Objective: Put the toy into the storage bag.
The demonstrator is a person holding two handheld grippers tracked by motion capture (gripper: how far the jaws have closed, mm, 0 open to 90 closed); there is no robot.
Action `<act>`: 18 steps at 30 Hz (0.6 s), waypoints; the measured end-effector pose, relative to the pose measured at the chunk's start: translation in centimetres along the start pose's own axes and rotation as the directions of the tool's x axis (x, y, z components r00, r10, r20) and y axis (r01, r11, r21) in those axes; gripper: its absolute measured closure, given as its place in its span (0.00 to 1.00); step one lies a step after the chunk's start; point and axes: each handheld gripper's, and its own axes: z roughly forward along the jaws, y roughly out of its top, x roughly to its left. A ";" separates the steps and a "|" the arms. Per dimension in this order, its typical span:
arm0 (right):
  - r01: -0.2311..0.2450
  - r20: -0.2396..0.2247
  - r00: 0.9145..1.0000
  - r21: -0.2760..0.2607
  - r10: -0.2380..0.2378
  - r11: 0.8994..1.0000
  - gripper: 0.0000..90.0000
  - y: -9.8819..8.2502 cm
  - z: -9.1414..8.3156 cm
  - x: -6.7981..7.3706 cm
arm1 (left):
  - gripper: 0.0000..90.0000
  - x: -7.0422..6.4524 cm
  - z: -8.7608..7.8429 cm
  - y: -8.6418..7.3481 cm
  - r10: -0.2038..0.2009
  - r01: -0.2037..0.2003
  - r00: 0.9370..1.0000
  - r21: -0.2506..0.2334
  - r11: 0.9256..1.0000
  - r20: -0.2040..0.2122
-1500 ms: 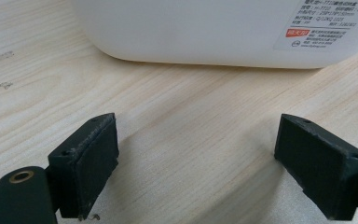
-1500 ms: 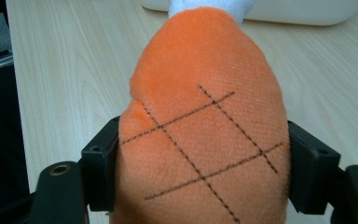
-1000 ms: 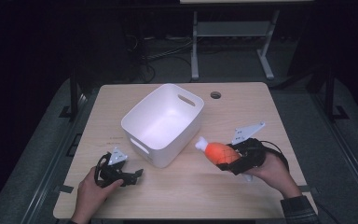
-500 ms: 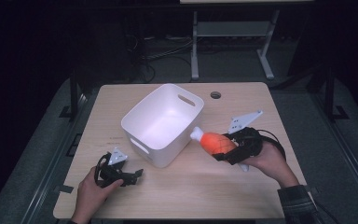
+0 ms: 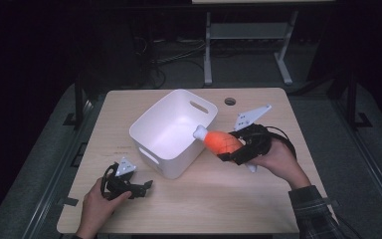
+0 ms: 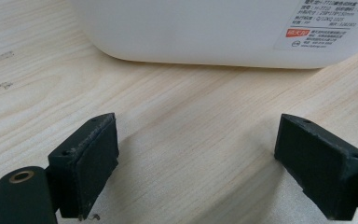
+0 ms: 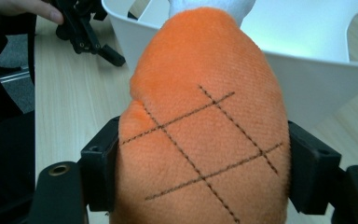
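The right claw [image 5: 231,148] is clamped on the orange plush drumstick with a white tip [image 5: 220,141], its tip over the white plastic bin's [image 5: 151,120] rim. Carry it fully inside before releasing. The left claw [image 5: 138,188] rests apart on the wooden counter [image 5: 219,199].

Orange plush drumstick [image 5: 222,142] (white tip [image 5: 199,132] over bin [image 5: 155,142] rim), gripper-clamped

left gripper [image 6: 193,158] jaws spread apart over wooden table [image 6: 177,116], white bin [image 6: 214,28] just ahead.
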 end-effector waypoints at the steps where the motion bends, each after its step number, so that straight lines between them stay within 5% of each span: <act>1: 0.003 0.001 1.000 -0.002 -0.003 1.000 0.29 0.3 0.0 0.0 | 0.14 0.0 0.0 0.0 0.000 0.000 1.000 0.000 1.000 0.000; 18: 0.031 -0.001 1.000 -0.013 -0.031 0.999 0.29 5.7 1.5 -0.4 | 0.14 0.0 0.0 0.0 0.000 0.000 1.000 0.000 1.000 0.000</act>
